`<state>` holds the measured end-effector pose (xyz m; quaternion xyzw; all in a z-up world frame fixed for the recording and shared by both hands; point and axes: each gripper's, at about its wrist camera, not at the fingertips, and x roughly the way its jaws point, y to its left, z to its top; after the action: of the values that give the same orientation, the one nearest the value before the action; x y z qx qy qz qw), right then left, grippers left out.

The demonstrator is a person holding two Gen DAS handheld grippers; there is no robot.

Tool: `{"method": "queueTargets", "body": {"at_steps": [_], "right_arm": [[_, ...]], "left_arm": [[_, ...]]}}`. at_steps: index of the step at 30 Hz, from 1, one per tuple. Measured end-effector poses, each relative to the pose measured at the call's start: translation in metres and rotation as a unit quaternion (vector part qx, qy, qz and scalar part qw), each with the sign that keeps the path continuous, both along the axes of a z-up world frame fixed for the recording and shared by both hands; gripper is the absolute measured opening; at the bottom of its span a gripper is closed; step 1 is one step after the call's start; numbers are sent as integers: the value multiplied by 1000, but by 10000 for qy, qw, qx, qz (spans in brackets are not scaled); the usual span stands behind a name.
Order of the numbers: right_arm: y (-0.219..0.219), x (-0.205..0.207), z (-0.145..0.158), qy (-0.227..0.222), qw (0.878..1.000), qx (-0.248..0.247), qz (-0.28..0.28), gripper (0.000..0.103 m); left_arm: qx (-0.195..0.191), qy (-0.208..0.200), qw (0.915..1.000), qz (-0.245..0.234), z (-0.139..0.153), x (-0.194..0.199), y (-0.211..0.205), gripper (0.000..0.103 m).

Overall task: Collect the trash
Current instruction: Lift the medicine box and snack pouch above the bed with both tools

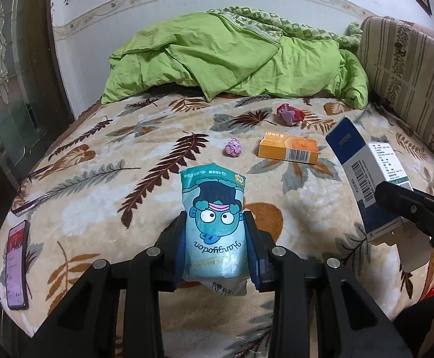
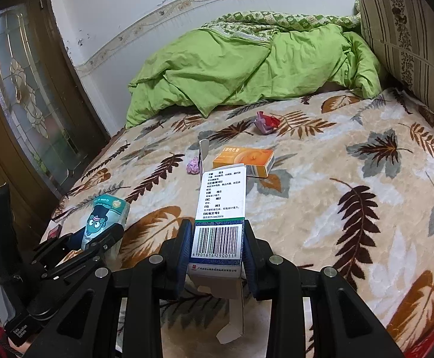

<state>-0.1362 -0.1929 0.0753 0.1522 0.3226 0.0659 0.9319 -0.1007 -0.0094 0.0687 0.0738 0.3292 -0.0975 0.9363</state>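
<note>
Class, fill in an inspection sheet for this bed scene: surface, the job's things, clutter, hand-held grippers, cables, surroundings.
Surface: leaf-patterned blanket covers the bed.
Job's things: orange box, pink paper ball and red-purple wrapper lie apart on the blanket.
Clutter: phone near the bed's left edge; green quilt heaped at the far end.
Grippers: left hand-held gripper clamps a blue cartoon packet; right hand-held gripper clamps a white-and-blue carton, its near flap open.
Cables: nothing seen.
Surroundings: glass-panelled door left; striped cushion right.
</note>
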Motion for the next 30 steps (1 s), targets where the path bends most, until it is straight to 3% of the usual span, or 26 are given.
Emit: {"method": "queueTargets", "body": {"at_steps": [21, 30], "right_arm": [[4, 3, -2, 16, 10000, 10, 59, 34], [-11, -11, 0, 71, 9992, 385, -53, 34]], "left_arm": [[24, 32, 10000, -43, -4, 1, -6, 33], [-154, 51, 9988, -464, 0, -15, -26, 33]]}}
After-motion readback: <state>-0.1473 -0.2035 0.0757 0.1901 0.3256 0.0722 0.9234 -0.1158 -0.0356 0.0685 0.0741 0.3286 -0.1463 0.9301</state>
